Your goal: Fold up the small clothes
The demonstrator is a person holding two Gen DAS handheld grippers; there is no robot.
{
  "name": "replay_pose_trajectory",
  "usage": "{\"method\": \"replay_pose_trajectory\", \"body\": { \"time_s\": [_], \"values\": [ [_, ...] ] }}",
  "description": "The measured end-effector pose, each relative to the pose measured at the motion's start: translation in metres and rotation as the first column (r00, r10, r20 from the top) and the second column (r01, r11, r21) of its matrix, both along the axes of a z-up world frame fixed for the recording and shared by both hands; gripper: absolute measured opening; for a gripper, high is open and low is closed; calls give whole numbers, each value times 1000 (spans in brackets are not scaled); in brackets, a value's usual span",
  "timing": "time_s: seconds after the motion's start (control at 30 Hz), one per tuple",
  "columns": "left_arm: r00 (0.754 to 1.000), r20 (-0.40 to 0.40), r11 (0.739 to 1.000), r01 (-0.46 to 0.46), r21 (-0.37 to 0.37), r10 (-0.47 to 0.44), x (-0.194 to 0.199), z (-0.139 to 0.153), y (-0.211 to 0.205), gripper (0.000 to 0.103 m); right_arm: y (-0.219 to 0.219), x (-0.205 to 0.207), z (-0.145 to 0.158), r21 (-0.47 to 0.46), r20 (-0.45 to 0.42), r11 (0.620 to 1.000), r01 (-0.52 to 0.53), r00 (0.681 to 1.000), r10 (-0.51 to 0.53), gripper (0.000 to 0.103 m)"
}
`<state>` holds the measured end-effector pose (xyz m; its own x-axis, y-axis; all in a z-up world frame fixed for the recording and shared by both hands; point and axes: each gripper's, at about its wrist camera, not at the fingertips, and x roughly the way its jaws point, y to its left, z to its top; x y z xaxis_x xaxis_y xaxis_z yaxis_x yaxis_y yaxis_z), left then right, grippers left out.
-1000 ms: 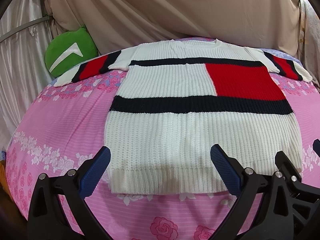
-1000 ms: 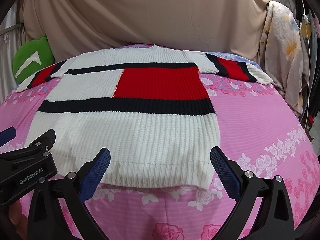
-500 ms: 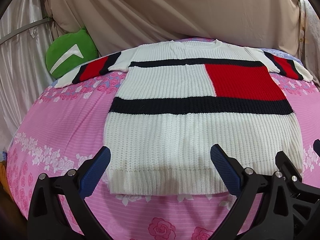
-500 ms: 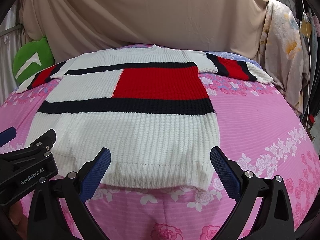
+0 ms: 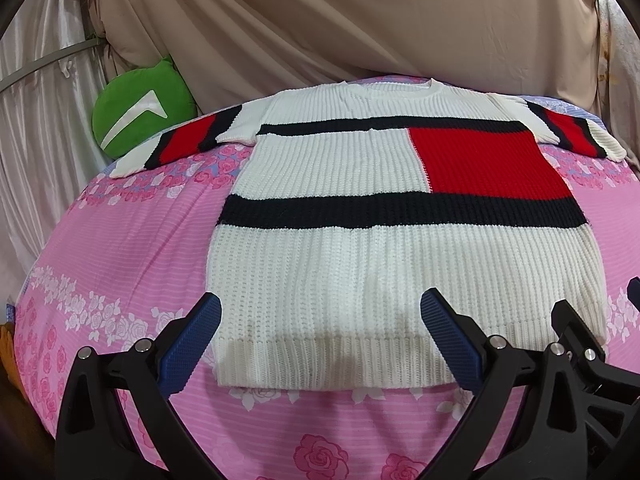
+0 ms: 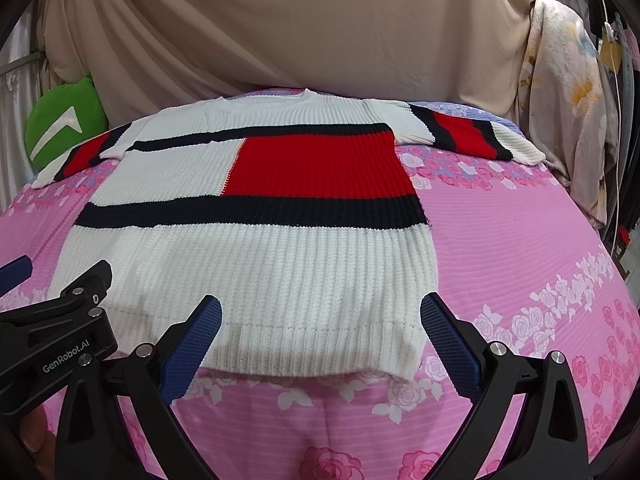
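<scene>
A white knit sweater [image 5: 360, 264] with a red block and black stripes lies flat, face up, on the pink floral bed, both sleeves spread out; it also shows in the right wrist view [image 6: 256, 264]. My left gripper [image 5: 320, 340] is open and empty, hovering over the hem's left part. My right gripper [image 6: 320, 340] is open and empty, hovering over the hem's right part. The left gripper's body [image 6: 60, 328] shows at the left edge of the right wrist view.
The pink floral bedspread [image 5: 120, 264] covers the bed. A green cushion [image 5: 140, 116] sits at the far left by the left sleeve. A beige drape [image 5: 340, 20] hangs behind. Floral cloth [image 6: 568, 120] and cables hang at the far right.
Both grippers have drifted back very slightly; the sweater lies as before and both stay open.
</scene>
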<state>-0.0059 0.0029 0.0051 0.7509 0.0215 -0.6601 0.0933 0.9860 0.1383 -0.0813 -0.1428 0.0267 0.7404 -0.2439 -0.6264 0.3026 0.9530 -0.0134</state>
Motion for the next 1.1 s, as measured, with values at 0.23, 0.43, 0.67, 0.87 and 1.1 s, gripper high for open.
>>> {"method": "replay_pose_trajectory", "body": {
  "time_s": [0.23, 0.43, 0.67, 0.87, 1.1],
  "values": [
    [1000, 1, 1000, 0, 1, 0, 0, 0, 0, 97, 0, 0, 0, 0, -1, 1000, 0, 1000, 0, 98],
    [1000, 0, 1000, 0, 1, 0, 1, 0, -1, 97, 1, 0, 0, -1, 0, 1000, 0, 1000, 0, 98],
    [1000, 2, 1000, 0, 2, 0, 1, -1, 0, 97, 1, 0, -1, -2, -1, 1000, 2, 1000, -2, 98],
    [1000, 2, 1000, 0, 4, 0, 0, -2, 0, 97, 1, 0, -1, -3, -2, 1000, 2, 1000, -2, 98],
    [1000, 3, 1000, 0, 3, 0, 1, -2, 2, 97, 0, 1, -2, -3, -4, 1000, 3, 1000, -3, 98]
  ]
}}
